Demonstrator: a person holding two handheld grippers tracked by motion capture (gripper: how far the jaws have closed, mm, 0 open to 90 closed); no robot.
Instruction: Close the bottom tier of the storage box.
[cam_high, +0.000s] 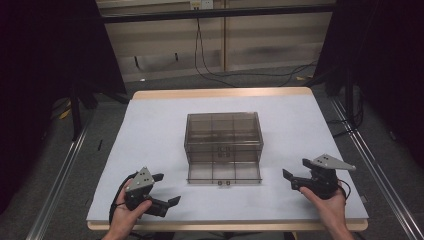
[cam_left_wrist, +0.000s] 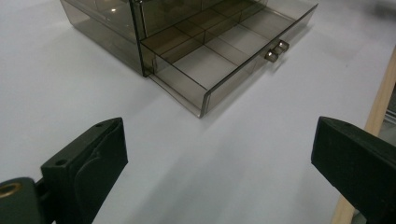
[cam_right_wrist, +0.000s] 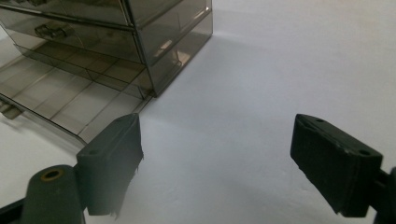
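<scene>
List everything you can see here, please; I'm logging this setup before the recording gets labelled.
Drawer cabinet: one, smoky clear plastic, middle of the table.
Bottom drawer: one, same smoky plastic, pulled out toward the person, split into compartments that look empty.
Drawer handle: one, small and clear, on the front of the open drawer.
Table: one, white top with a light wooden edge.
Cables: a few, black, on the floor beyond the table.
Left gripper: one, black with a grey plate, near-left of the table, jaws wide apart, held in the person's left hand.
Right gripper: one, black with a grey plate, near-right, jaws apart, held in the right hand.
</scene>
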